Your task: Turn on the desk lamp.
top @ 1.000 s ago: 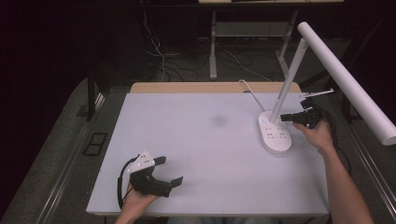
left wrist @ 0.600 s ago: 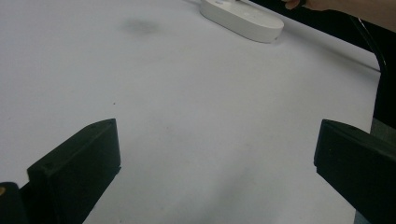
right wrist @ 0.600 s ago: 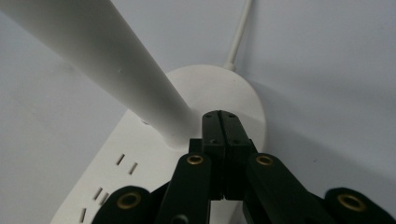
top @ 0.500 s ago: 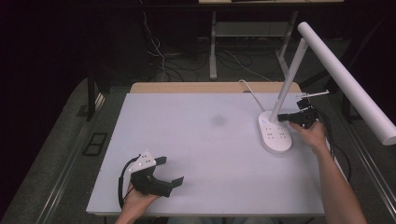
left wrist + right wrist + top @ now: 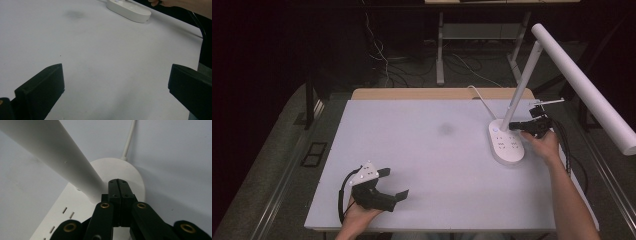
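A white desk lamp stands at the table's right, with an oval base [image 5: 507, 145] that has socket slots, a slanted stem [image 5: 521, 85] and a long bar head [image 5: 584, 87]. My right gripper [image 5: 513, 126] is shut with nothing between its jaws, and its tips sit just over the base beside the foot of the stem. In the right gripper view the closed right gripper [image 5: 118, 183] hovers over the base [image 5: 130, 173], right next to the stem [image 5: 57, 150]. My left gripper [image 5: 396, 182] rests open near the front left edge. In the left gripper view the left gripper [image 5: 115, 82] has only bare table between its jaws.
The lamp's cord [image 5: 479, 97] runs off the back of the white table [image 5: 437, 160]. A faint dark smudge [image 5: 445, 129] marks the table's middle. The bar head overhangs the right edge above my right forearm [image 5: 569, 200]. Cables and desk legs lie on the floor behind.
The right gripper has edged slightly left, closer to the foot of the lamp's stem. The left gripper has stayed put.
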Demonstrator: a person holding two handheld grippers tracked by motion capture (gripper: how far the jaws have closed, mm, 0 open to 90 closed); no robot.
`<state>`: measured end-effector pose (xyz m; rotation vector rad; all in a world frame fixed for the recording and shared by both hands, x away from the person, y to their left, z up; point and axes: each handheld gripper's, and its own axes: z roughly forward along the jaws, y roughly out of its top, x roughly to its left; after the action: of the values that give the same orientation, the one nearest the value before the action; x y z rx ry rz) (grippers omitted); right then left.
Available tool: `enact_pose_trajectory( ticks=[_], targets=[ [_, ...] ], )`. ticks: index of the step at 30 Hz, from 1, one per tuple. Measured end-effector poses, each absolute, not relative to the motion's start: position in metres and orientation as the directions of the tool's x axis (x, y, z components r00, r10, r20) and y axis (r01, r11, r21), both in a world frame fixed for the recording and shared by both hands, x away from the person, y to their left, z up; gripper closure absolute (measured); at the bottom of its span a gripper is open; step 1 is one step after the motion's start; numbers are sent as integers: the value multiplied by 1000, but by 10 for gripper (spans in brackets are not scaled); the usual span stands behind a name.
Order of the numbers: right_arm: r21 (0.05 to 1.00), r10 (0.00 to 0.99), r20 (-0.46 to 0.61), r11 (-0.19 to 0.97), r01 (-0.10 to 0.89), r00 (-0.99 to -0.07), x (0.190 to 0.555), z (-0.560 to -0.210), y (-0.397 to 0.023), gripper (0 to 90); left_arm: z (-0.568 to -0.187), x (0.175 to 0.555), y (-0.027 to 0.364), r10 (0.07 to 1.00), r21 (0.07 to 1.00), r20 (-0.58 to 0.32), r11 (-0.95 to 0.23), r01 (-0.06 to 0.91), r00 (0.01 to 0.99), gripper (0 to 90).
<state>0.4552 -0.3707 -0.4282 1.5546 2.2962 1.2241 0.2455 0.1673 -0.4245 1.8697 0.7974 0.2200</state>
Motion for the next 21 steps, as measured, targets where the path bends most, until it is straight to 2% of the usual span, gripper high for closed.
enact_pose_trajectory(
  ticks=[8,21],
  targets=[
    [664,833,298,170,729,-466,453,-427,-366,900,-424,245,167,611,876,-202,-236,420,765,0],
    [658,848,307,139,740,-432,450,-420,-368,900,-424,246,169,614,876,-203,-234,421,763,0]
  ],
)
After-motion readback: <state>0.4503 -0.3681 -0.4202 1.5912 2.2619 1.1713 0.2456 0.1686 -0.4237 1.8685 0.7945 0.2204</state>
